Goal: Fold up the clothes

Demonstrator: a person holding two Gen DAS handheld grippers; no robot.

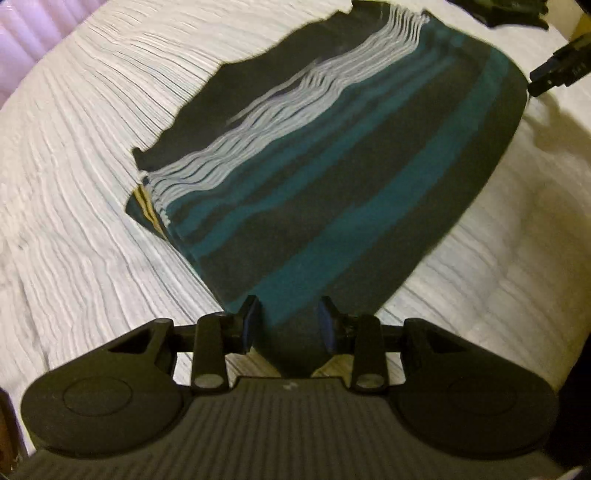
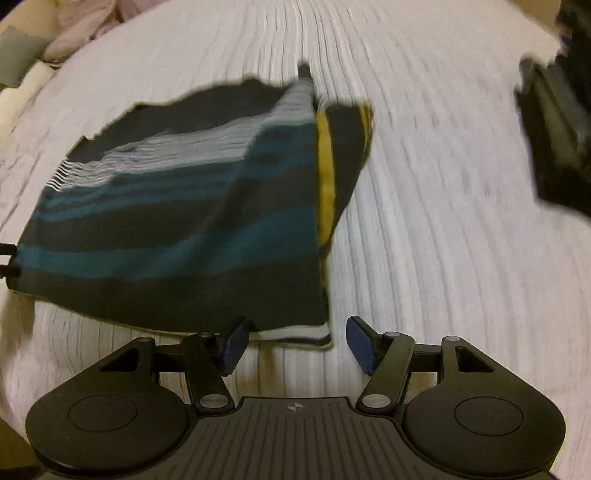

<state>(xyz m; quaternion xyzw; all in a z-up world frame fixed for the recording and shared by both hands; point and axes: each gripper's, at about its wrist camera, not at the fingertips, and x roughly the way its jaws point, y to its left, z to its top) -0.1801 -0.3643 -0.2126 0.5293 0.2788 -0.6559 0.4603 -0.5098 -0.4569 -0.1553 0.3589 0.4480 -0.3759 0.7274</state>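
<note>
A dark garment with teal bands, thin white stripes and a yellow stripe (image 1: 332,177) lies folded on a white textured bedspread (image 1: 74,184). My left gripper (image 1: 290,325) is open, its blue pads on either side of the garment's near corner. In the right wrist view the same garment (image 2: 184,221) lies ahead and to the left. My right gripper (image 2: 295,341) is open just before the garment's near right corner, holding nothing. The right gripper's tip also shows in the left wrist view (image 1: 557,70) at the garment's far right edge.
A pile of other dark clothes (image 2: 557,129) lies at the right on the bedspread (image 2: 443,221) and shows at the top right of the left wrist view (image 1: 506,11). Pinkish and cream bedding (image 2: 74,26) lies at the far left.
</note>
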